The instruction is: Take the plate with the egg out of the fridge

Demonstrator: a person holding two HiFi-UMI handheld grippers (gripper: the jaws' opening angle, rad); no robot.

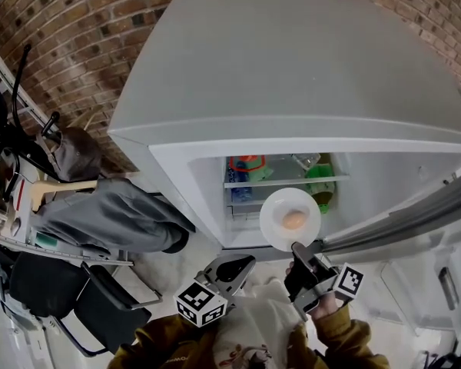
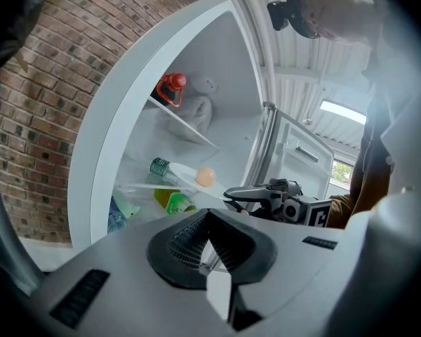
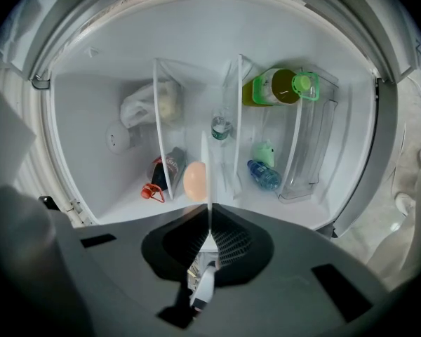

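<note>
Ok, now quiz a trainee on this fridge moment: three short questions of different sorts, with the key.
1. True or false: the right gripper is shut on the rim of the plate.
2. What lies on the plate? A) a lemon B) an egg C) a bottle cap
3. Fill in: the jaws of the left gripper are ____ and hold nothing.

Key: 1 true; 2 B; 3 shut.

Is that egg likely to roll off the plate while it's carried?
Probably rolls if tilted: the egg lies loose and round on the smooth plate. The right gripper pinches only the rim, so the plate may tip.
</note>
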